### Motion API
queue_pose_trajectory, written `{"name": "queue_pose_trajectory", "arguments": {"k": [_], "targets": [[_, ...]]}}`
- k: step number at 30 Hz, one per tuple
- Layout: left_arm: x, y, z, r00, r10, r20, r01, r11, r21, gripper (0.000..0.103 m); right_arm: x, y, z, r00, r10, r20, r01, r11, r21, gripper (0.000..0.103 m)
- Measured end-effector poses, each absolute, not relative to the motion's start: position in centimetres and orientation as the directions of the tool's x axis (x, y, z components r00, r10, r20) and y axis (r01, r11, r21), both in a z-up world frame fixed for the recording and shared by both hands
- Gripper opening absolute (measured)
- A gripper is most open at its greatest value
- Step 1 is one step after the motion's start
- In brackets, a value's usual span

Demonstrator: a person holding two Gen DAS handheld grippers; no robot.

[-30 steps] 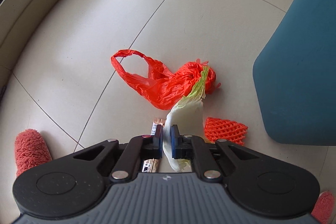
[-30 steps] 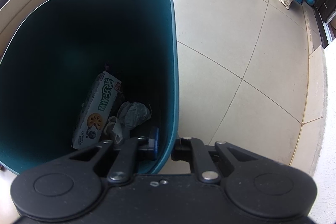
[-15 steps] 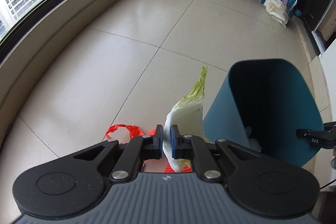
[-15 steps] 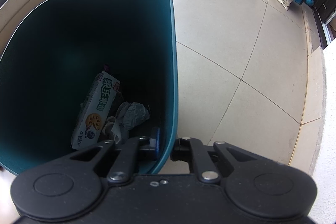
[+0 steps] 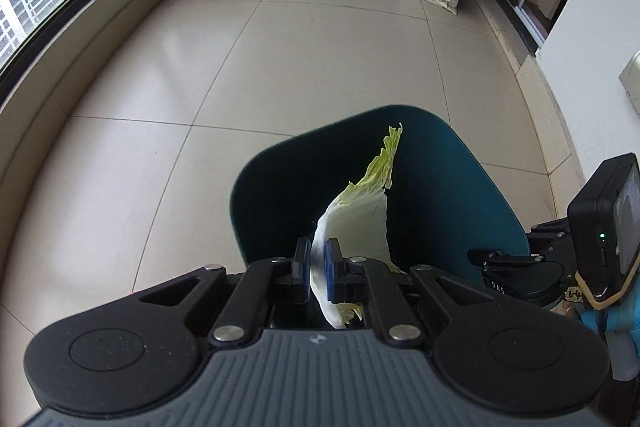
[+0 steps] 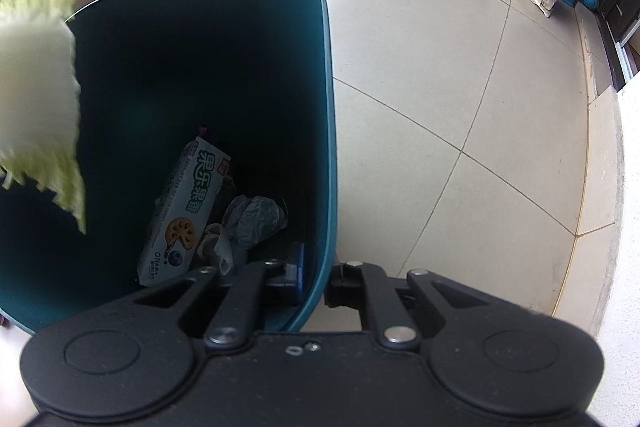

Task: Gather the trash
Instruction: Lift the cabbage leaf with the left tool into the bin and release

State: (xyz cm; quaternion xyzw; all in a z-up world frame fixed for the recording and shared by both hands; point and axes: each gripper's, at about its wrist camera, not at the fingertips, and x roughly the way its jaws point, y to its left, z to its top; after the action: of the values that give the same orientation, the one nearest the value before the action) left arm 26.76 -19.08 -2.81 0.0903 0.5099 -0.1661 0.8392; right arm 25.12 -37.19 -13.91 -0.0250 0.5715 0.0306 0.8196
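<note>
A pale white cabbage leaf (image 5: 356, 223) with a yellow-green frilled tip hangs against the dark teal plastic bin (image 5: 460, 195). Inside the bin, a white biscuit box (image 6: 184, 211) bears green lettering; crumpled grey paper (image 6: 256, 219) lies at its 3 o'clock.

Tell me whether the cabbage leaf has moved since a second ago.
Yes. The cabbage leaf, pinched in the left gripper, was lifted off the floor tiles by the red bag and now hangs over the open bin, whose rim the right gripper clamps.

Soft window daylight, fisheye-bent edges, blurred leaf (image 6: 38, 75)
</note>
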Motion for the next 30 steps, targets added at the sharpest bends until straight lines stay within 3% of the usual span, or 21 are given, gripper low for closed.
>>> {"name": "queue_pose_trajectory", "arguments": {"k": [13, 30], "targets": [[29.8, -25.0, -13.1, 0.282, -0.075, -0.957, 0.408, 0.912, 0.049, 0.007, 24.7, -37.1, -13.8, 0.351, 0.025, -0.936, -0.085, 0.996, -0.005, 0.008], [30.9, -27.0, -15.3, 0.203, -0.044, -0.978, 0.465, 0.884, 0.057, 0.009, 24.7, -37.1, -13.7, 0.351, 0.025, -0.936, -0.083, 0.997, -0.005, 0.008]]}}
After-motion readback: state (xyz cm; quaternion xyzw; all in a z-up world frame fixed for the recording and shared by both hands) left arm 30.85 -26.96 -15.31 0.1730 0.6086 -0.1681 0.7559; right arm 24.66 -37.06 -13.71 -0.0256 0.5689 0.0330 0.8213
